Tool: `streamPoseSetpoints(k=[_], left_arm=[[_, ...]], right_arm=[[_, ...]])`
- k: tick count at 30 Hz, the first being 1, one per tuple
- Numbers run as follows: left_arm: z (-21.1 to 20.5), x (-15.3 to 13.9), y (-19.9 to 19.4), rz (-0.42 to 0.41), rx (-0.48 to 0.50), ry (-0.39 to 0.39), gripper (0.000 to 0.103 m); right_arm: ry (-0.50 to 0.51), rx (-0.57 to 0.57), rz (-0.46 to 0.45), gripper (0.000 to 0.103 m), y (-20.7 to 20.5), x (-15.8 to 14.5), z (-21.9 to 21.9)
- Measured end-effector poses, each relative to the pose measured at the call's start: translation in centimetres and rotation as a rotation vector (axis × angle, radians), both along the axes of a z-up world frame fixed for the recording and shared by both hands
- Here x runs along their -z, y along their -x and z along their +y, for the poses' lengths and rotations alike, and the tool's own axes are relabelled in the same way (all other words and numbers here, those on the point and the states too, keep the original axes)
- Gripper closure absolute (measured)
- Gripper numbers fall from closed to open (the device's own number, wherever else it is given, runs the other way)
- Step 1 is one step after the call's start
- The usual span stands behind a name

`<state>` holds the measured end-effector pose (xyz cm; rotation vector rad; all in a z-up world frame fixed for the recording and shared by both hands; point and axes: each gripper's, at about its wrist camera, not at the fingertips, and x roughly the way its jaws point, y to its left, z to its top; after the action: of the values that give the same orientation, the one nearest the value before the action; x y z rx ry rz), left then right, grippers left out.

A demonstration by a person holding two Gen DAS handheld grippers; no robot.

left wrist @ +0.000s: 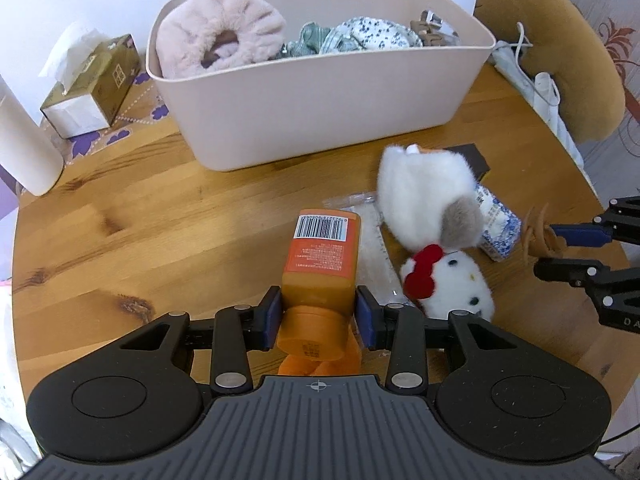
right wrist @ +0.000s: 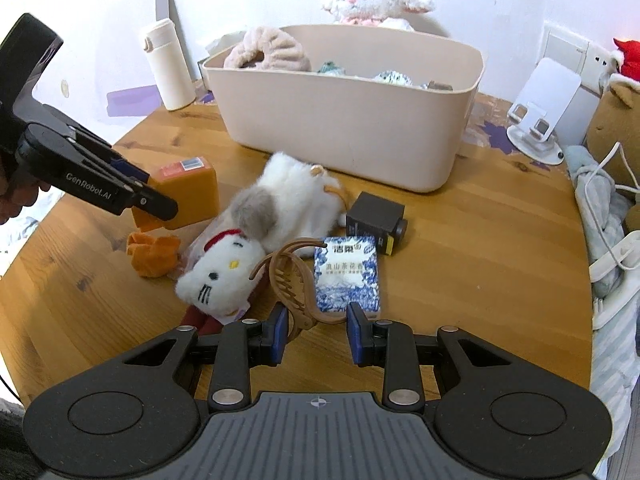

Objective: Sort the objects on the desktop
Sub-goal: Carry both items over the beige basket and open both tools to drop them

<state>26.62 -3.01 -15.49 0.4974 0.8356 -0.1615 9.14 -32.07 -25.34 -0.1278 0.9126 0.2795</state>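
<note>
My left gripper [left wrist: 317, 316] is shut on an orange tube [left wrist: 322, 258], gripped near its cap and held above the wooden table [left wrist: 140, 220]; the tube also shows in the right wrist view [right wrist: 188, 196]. My right gripper [right wrist: 316, 332] is shut on a tan hair claw clip [right wrist: 292, 280], which also shows in the left wrist view [left wrist: 538, 236]. A beige storage bin [left wrist: 320, 92] stands behind, holding a pink fluffy item [left wrist: 220, 36] and fabric pieces. A white plush toy with a red bow [right wrist: 224, 276], a white furry toy [right wrist: 288, 200], a blue-white tissue pack [right wrist: 346, 276] and a black box [right wrist: 374, 220] lie on the table.
An orange cloth [right wrist: 154, 254] lies under the tube. A tissue box [left wrist: 92, 88] and a white bottle [left wrist: 24, 140] stand at the left. A white phone stand [right wrist: 540, 112], cables and a brown plush [left wrist: 560, 60] are at the right. A lamb plush [right wrist: 372, 0] sits behind the bin.
</note>
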Motion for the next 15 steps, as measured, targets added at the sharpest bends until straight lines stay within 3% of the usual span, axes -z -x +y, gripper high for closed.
streamPoseSetpoints(k=[15], left_arm=[[0.3,-3.4,1.7,-0.107,0.040,-0.012,0.064]], right_arm=[[0.015,0.040,-0.102,0.074,-0.9,-3.4,-1.8]])
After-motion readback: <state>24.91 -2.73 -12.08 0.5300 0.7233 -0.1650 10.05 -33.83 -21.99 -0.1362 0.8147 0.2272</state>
